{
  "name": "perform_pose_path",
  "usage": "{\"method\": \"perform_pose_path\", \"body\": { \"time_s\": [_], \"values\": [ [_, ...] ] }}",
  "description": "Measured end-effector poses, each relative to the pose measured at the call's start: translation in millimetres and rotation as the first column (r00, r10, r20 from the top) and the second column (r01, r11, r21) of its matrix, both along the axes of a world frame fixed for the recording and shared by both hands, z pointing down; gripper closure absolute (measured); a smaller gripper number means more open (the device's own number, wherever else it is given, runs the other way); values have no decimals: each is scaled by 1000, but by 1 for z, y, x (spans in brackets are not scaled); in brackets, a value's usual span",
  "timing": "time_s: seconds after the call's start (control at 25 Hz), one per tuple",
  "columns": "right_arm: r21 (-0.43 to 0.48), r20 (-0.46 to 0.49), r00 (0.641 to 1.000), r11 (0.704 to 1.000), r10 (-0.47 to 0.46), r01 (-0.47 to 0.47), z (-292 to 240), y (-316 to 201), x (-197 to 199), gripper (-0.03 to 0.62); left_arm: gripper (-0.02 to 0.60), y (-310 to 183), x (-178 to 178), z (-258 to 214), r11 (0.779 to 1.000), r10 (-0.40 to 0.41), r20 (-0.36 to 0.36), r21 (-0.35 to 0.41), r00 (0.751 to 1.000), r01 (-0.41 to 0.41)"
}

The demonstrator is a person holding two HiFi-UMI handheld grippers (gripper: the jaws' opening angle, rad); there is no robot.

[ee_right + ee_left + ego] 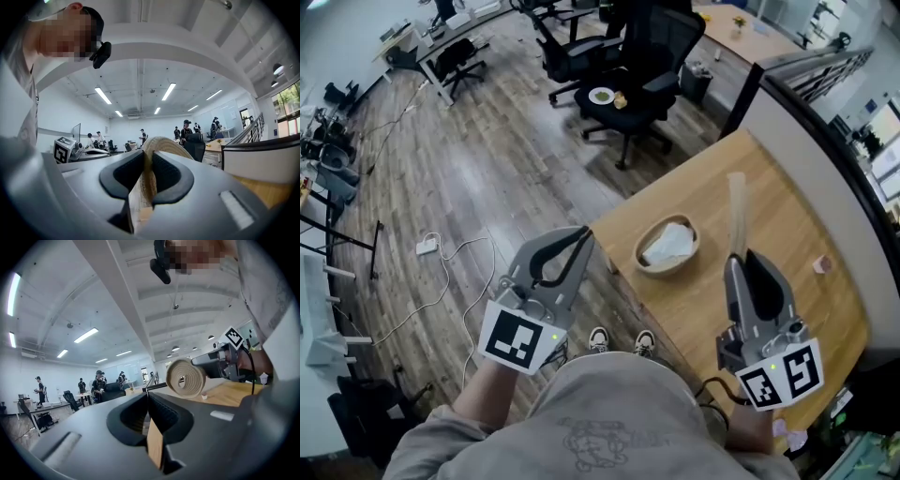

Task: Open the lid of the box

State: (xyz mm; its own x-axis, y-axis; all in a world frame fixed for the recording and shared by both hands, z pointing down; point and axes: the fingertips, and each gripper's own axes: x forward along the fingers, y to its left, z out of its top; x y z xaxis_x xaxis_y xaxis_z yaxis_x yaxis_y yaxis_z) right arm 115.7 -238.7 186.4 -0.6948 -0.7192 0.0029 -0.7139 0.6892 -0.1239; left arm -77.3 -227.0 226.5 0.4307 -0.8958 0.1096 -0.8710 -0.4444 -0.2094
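An oval woven box [667, 247] sits uncovered on the wooden table [787, 281], with something white inside. Its woven lid [737, 214] stands on edge above the table, just right of the box. My right gripper [738, 259] is shut on the lid's lower rim. In the right gripper view the lid [161, 144] is pinched between the black pads [171, 176]. The left gripper view shows the lid [186, 377] as a round disc. My left gripper [582, 236] hangs off the table's left corner, over the floor. It is shut with nothing in it [147, 394].
A small pink item [821, 264] lies near the table's right side, where a low partition [825, 159] runs along the edge. Black office chairs [628, 66] stand beyond the table, one bearing a plate [602, 95]. A power strip and cable [427, 247] lie on the wood floor.
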Motion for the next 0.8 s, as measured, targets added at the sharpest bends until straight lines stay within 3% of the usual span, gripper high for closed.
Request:
{"method": "perform_pose_path", "body": {
  "time_s": [0.28,0.8],
  "values": [
    [-35,-12,1000,999,4,-4,11,6,1,522,580,3,5,10,999,-2,-14,-34,1000,1],
    [-49,-20,1000,999,19,-20,17,7,7,523,581,6,4,5,1000,-23,-6,-21,1000,23]
  ]
}}
